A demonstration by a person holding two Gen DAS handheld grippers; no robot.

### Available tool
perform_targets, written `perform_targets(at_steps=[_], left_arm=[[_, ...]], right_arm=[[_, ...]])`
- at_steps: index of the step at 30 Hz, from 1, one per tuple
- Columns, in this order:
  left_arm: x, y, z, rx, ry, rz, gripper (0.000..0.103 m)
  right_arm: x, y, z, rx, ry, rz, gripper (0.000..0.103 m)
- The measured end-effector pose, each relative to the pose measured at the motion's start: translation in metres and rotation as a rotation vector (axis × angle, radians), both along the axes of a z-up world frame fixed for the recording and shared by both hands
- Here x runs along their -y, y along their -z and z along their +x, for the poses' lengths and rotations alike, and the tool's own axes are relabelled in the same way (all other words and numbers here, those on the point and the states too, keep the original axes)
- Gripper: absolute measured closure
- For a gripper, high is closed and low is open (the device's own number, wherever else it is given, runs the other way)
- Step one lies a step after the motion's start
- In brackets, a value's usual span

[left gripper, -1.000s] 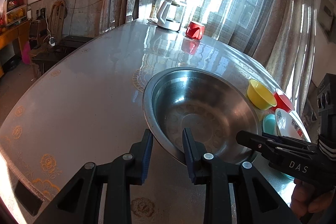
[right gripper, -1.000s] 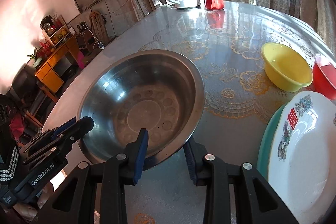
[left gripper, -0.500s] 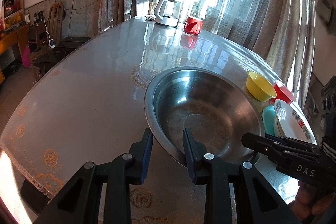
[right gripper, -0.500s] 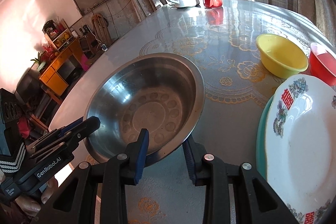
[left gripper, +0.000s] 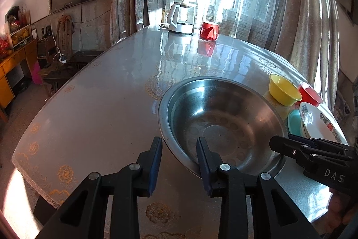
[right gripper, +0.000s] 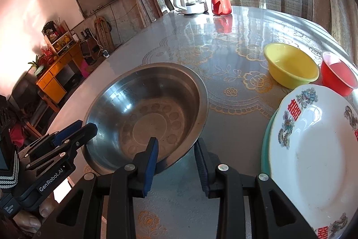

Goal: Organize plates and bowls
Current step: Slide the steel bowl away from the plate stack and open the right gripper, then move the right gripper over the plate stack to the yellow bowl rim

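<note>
A large steel basin (left gripper: 223,124) sits on the round table; it also shows in the right wrist view (right gripper: 147,113). My left gripper (left gripper: 179,147) is open, its fingers straddling the basin's near left rim. My right gripper (right gripper: 175,149) is open, its fingers straddling the near right rim. To the right stand a yellow bowl (right gripper: 290,65), a red bowl (right gripper: 339,76), and a white patterned plate (right gripper: 313,149) stacked on a teal plate (right gripper: 266,138). The same bowls (left gripper: 283,90) and plates (left gripper: 317,122) show in the left wrist view.
A white kettle (left gripper: 180,19) and a red cup (left gripper: 209,30) stand at the table's far edge by the curtained window. The table edge (left gripper: 24,162) lies near on the left. A yellow cabinet (right gripper: 56,75) and dark furniture stand beyond it.
Both grippers have pulled back and risen a little, so the basin looks smaller and farther. The basin itself stays on the table. Both grippers stay open.
</note>
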State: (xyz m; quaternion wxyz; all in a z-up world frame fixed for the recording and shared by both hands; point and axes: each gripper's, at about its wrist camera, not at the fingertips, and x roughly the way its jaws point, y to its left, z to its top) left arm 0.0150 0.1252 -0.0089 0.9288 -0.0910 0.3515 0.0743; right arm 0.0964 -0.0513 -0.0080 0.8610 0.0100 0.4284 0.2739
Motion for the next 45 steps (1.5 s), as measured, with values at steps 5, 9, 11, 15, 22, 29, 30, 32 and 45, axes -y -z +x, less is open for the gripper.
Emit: perform_targets(at_steps=[5, 9, 11, 15, 22, 29, 30, 32, 45], left_arm=[[-0.001, -0.002, 0.000, 0.002, -0.015, 0.017, 0.070], [-0.003, -0.007, -0.002, 0.016, -0.034, 0.022, 0.070], [-0.003, -0.011, -0.003, 0.028, -0.040, 0.032, 0.070], [-0.001, -0.019, -0.003, 0.046, -0.030, 0.039, 0.070], [0.011, -0.024, -0.001, 0.051, 0.012, 0.044, 0.070], [0.026, -0.027, 0.004, 0.051, 0.048, 0.049, 0.070], [0.028, -0.028, 0.005, 0.049, 0.054, 0.049, 0.070], [0.033, -0.027, 0.006, 0.047, 0.067, 0.049, 0.070], [0.055, -0.024, 0.017, 0.023, 0.135, 0.031, 0.070]], right_arm=[[0.004, -0.002, -0.004, 0.013, 0.004, 0.004, 0.069], [0.010, -0.006, -0.008, 0.035, 0.013, 0.005, 0.069], [0.014, -0.008, -0.010, 0.039, 0.021, 0.006, 0.069], [0.024, -0.015, -0.010, 0.052, 0.037, 0.024, 0.069], [0.042, -0.024, -0.013, 0.071, 0.072, 0.061, 0.069], [0.056, -0.034, -0.011, 0.094, 0.104, 0.085, 0.069], [0.058, -0.034, -0.011, 0.093, 0.109, 0.088, 0.069], [0.062, -0.034, -0.010, 0.091, 0.121, 0.093, 0.068], [0.096, -0.028, -0.008, 0.077, 0.209, 0.151, 0.064]])
